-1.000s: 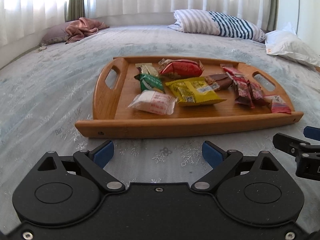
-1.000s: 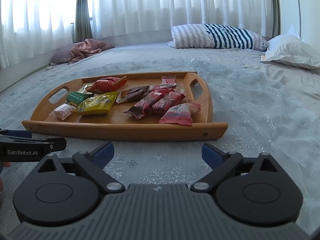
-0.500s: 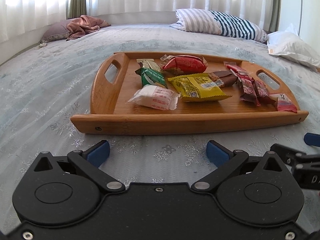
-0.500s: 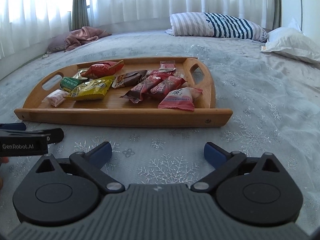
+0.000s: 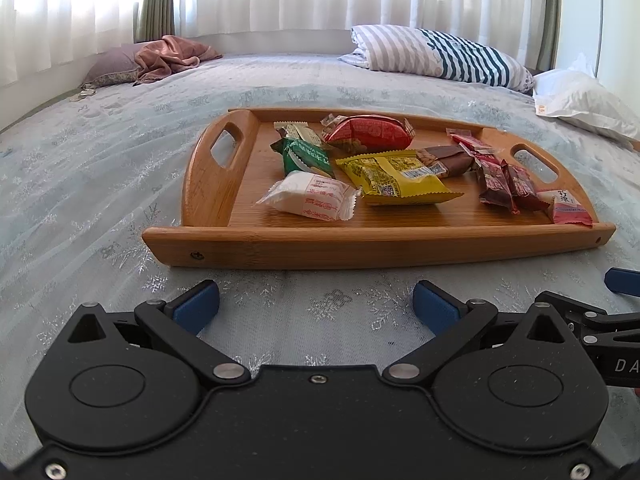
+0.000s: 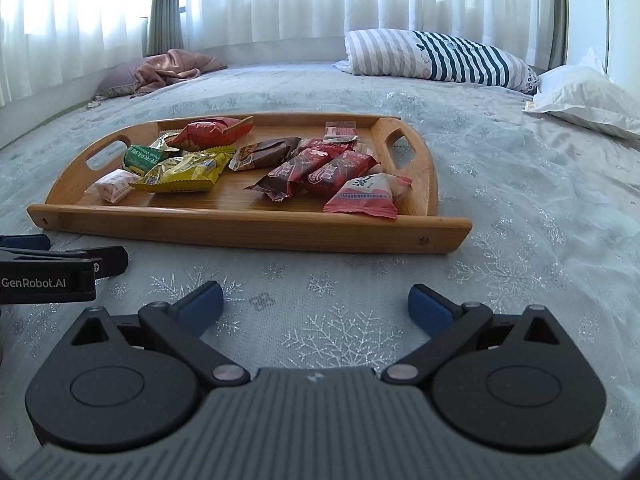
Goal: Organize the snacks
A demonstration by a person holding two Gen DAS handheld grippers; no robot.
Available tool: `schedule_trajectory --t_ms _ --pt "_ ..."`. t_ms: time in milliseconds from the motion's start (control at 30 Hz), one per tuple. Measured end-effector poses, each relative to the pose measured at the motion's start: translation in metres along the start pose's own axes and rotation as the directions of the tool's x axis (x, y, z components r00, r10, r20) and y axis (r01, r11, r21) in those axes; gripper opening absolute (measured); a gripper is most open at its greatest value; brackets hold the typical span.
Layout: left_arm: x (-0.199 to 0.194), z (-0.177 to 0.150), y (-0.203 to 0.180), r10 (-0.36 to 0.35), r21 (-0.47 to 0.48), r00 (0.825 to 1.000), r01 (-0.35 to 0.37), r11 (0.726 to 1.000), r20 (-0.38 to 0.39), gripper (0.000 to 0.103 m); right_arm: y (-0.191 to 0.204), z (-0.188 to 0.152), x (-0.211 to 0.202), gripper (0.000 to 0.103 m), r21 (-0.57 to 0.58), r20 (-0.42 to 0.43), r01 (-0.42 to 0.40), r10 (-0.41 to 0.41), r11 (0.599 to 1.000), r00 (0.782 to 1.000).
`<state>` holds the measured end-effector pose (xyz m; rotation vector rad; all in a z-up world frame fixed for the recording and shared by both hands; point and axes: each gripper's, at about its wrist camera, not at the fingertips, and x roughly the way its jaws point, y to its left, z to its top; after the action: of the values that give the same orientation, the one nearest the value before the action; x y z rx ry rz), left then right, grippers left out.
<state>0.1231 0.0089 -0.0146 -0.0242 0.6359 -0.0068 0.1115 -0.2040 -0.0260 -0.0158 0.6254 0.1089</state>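
Observation:
A wooden tray (image 5: 360, 240) (image 6: 248, 228) with two handles lies on the bed and holds several wrapped snacks: a white pack (image 5: 308, 199), a green pack (image 5: 306, 156), a yellow pack (image 5: 394, 176) (image 6: 180, 172), a red pack (image 5: 370, 134), a brown bar (image 5: 444, 160) (image 6: 266, 152), dark red bars (image 6: 316, 172) and a pink-and-white pack (image 6: 368, 196). My left gripper (image 5: 316, 306) is open and empty, just short of the tray's near edge. My right gripper (image 6: 316, 304) is open and empty, also in front of the tray.
The bed has a pale blue snowflake cover (image 6: 520, 200). A striped pillow (image 5: 440, 54) and a white pillow (image 5: 580, 100) lie at the far right, a pink cloth (image 5: 168, 56) at the far left. White curtains hang behind.
Both grippers have moved closer to the tray, which now looks larger. Both stay open and empty. The snacks have not moved.

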Motion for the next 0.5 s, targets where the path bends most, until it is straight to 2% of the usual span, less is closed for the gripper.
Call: schedule_trajectory --t_ms 500 --pt "-0.0011 -0.0017 0.0001 0.000 -0.001 1.000 0.000 1.000 0.006 0.103 -0.0005 -0.0005 -0.0003 0.103 -0.001 0.002 0.001 -0.001 1.000 1.000"
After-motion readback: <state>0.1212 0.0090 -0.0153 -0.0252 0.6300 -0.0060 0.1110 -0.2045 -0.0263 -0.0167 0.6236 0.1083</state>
